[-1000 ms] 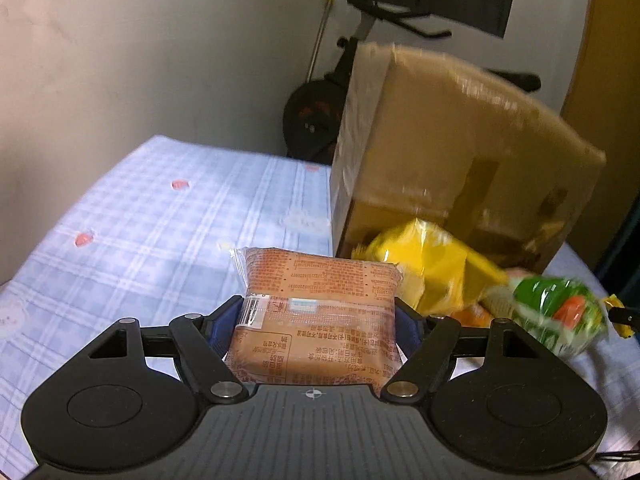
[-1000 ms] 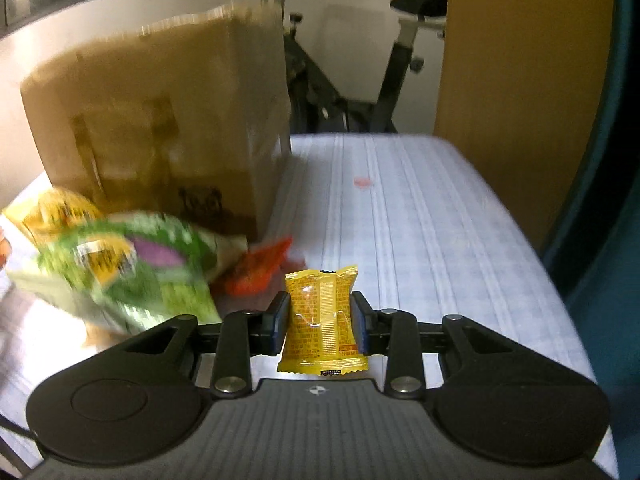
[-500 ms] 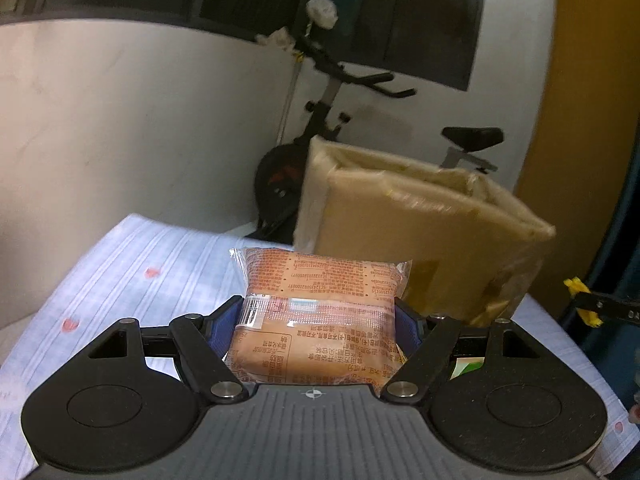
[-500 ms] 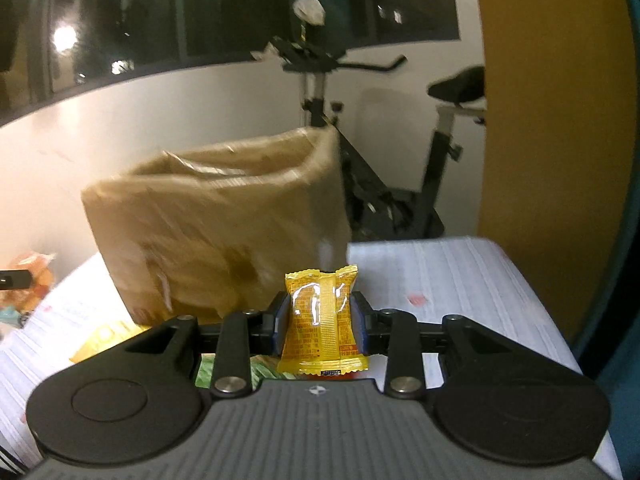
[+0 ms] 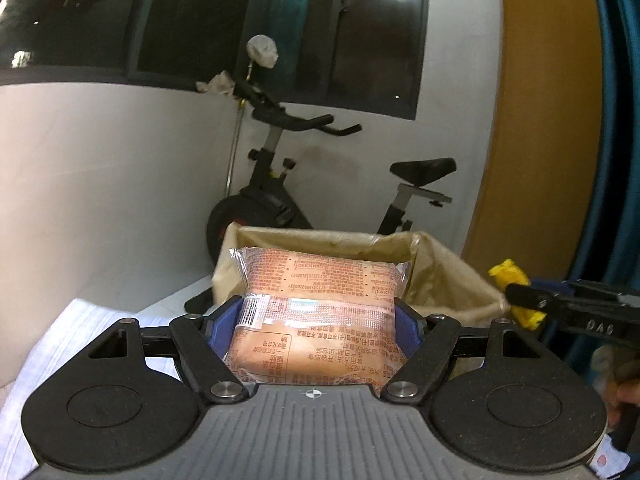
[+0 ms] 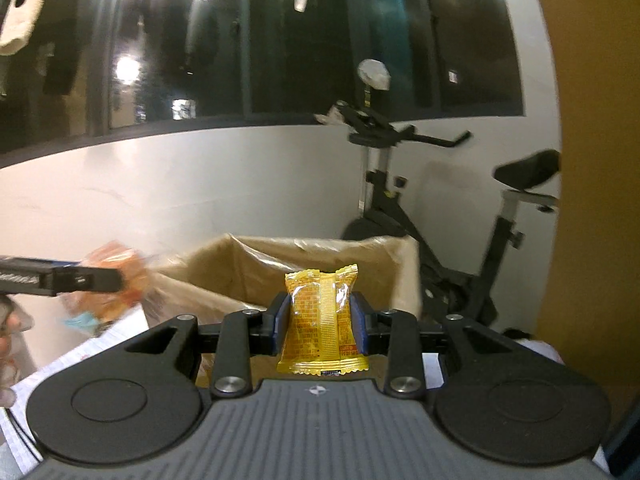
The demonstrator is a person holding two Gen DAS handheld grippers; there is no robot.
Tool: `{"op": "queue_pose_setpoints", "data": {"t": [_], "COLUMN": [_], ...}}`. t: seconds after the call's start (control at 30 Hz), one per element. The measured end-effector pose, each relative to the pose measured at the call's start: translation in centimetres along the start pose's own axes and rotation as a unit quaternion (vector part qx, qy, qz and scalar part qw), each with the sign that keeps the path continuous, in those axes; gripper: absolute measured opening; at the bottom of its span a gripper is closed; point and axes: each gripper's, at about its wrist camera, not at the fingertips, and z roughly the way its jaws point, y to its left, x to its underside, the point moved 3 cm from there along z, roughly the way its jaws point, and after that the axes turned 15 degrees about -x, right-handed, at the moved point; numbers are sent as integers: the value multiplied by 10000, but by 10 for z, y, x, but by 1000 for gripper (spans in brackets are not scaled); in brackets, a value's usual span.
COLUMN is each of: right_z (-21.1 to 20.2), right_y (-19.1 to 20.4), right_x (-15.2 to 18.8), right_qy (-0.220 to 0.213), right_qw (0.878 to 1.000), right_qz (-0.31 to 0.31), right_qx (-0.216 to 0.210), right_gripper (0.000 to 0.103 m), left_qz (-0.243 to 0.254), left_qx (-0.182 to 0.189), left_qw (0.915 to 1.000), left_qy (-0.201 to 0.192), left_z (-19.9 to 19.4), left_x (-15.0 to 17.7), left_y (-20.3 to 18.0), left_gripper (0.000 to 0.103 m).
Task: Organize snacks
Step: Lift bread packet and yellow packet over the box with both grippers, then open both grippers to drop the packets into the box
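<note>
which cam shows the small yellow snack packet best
The right wrist view: the yellow packet sits centred and sharp between the right gripper pads. The left wrist view catches only its edge-on side at far right.

White wall point(image 5: 100, 200) runs across from 9 to 12 o'clock, dark night windows point(image 6: 200, 60) above it reflecting ceiling lights. A black exercise bike point(image 5: 280, 200) is parked by the wall around 12, mustard-yellow panel point(image 6: 592, 160) at 3 o'clock.

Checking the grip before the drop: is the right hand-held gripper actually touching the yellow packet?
Touching. The right wrist view shows both blue pads of the right hand-held gripper pressed against the sides of the yellow packet.
</note>
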Motion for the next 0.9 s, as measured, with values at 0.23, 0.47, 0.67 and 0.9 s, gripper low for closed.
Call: {"op": "queue_pose_setpoints", "data": {"t": [0.23, 0.47, 0.67, 0.9], "right_z": [45, 87, 103, 105], "right_y": [-11, -41, -58, -54], "right_x": [-12, -11, -5, 4], "right_qy": [227, 655, 958, 1092], "right_qw": [9997, 9966, 9919, 9909], "right_qz": [-12, 486, 747, 655], "right_qx": [-132, 139, 366, 432], "right_gripper": [34, 34, 34, 35], "left_qz": [214, 332, 484, 691], "left_qx": [-75, -219, -309, -282], "left_qw": [9997, 9991, 9982, 9968], "left_qy": [59, 154, 183, 276], "left_z": [40, 80, 87, 88], "left_x": [-20, -28, -34, -28], "left_y": [-20, -25, -29, -35], "left_gripper": [79, 79, 79, 79]}}
